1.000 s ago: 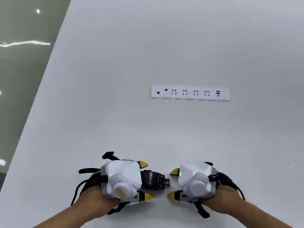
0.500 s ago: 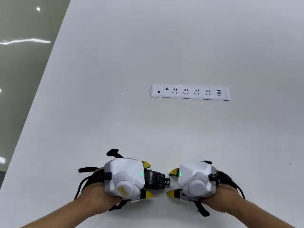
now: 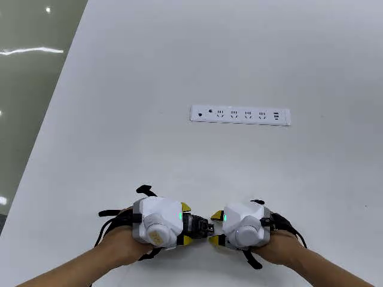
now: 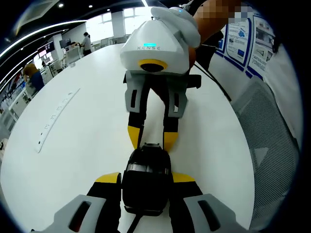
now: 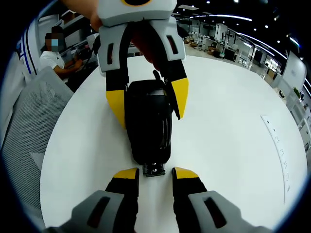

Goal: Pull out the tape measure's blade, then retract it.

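Tape measure (image 5: 148, 128) clamped in left gripper (image 4: 146, 177), right gripper (image 5: 156, 173) seemingly flanking its tip.

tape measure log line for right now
left tool: holding tape measure | right tool: jaws flank blade tip, grip unclear | pull: not started

We record bright, even overhead lighting in all three views. In the head view the white table (image 3: 239, 54) is nearly washed out, with only faint, soft shadows at 6 o'clock. The glossy floor (image 3: 30, 119) carries a glare streak at 10 o'clock. Both gripper views bend strongly toward their edges. Ceiling lights (image 5: 228, 17) flare at 1 o'clock. The black tape measure (image 4: 146, 179) renders sharp but dark.
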The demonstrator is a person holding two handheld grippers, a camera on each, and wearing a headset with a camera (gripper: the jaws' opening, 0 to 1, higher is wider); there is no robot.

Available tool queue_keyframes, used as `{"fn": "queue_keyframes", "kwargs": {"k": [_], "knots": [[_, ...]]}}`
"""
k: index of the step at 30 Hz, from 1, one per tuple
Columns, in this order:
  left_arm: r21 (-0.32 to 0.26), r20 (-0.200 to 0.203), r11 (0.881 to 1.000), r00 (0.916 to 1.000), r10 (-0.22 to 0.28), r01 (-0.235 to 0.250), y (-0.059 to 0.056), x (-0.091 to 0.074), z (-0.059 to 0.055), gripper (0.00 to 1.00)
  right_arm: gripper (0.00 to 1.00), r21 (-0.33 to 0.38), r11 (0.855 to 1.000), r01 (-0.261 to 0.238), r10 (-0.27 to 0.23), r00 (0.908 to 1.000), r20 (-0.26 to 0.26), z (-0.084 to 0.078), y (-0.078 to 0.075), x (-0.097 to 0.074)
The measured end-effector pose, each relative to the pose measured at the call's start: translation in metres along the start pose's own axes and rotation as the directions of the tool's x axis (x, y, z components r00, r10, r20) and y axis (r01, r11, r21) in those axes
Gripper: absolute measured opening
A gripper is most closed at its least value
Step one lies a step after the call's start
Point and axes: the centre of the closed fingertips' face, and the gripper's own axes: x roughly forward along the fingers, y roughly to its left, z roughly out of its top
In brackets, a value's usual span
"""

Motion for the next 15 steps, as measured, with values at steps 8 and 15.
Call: {"fn": "queue_keyframes", "kwargs": {"k": [8,15], "knots": [[0.008,-0.001,1.000,1.0000,-0.006,0.006,-0.0005,-0.0003,-0.0005,0.35,0.24,-0.013,1.000,-0.008,0.008,1.0000,0.001,0.0013,0.0021,0.0002],[0.013,-0.001,1.000,1.0000,-0.007,0.007,-0.0006,-0.0004,-0.0003,0.35,0.23,-0.016,1.000,-0.014,0.014,0.9999,0.001,0.0017,0.0035,0.0004]]}}
